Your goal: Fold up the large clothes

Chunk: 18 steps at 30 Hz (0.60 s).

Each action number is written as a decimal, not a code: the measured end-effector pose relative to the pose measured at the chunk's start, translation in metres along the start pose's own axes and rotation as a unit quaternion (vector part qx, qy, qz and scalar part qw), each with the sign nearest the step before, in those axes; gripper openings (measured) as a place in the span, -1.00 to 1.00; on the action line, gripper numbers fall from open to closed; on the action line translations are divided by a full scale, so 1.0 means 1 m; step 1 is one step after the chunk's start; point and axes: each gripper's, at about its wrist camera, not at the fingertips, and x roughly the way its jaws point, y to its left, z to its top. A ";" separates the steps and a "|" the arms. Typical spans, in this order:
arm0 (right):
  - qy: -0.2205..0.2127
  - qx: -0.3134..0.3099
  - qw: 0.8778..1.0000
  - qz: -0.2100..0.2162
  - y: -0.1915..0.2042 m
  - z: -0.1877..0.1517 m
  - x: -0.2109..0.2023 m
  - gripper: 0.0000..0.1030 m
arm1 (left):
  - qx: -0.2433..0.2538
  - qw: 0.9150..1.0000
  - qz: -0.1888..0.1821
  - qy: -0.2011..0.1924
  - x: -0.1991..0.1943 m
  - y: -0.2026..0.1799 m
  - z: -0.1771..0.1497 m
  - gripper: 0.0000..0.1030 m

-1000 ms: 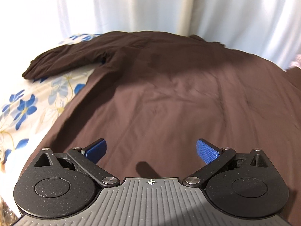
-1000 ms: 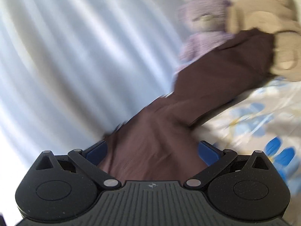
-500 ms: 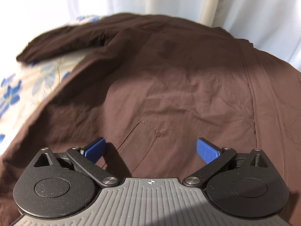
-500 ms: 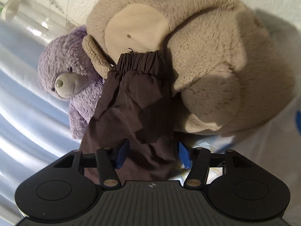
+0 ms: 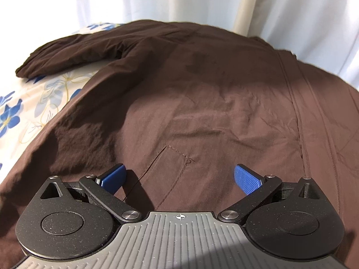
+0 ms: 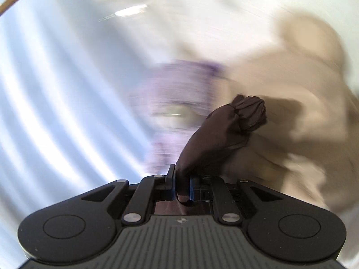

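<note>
While the dark brown woven jacket (image 5: 202, 103) lies spread on the floral bedsheet (image 5: 29, 112), its body just ahead of the wide-open left gripper (image 5: 179, 177), the right gripper (image 6: 181, 188) is closing on the sleeve (image 6: 215, 134), whose cuff runs forward and rightward from the jaws.

Bright backlight; right view motion-blurred.
</note>
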 end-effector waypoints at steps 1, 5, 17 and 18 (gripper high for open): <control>0.001 -0.043 0.999 0.024 0.027 -0.005 -0.004 -0.79 | 0.007 1.000 0.001 0.009 0.000 -0.001 0.003 1.00; 0.040 -0.203 0.972 0.109 0.129 -0.057 -0.023 -0.64 | 0.012 0.999 -0.040 0.009 -0.003 0.001 0.018 1.00; 0.239 -0.382 0.868 0.208 0.193 -0.221 -0.047 0.45 | 0.006 0.974 -0.224 -0.030 0.012 -0.031 0.090 1.00; 0.236 -0.365 0.874 0.217 0.186 -0.213 -0.053 0.49 | -0.002 0.969 -0.247 -0.022 0.017 -0.037 0.094 1.00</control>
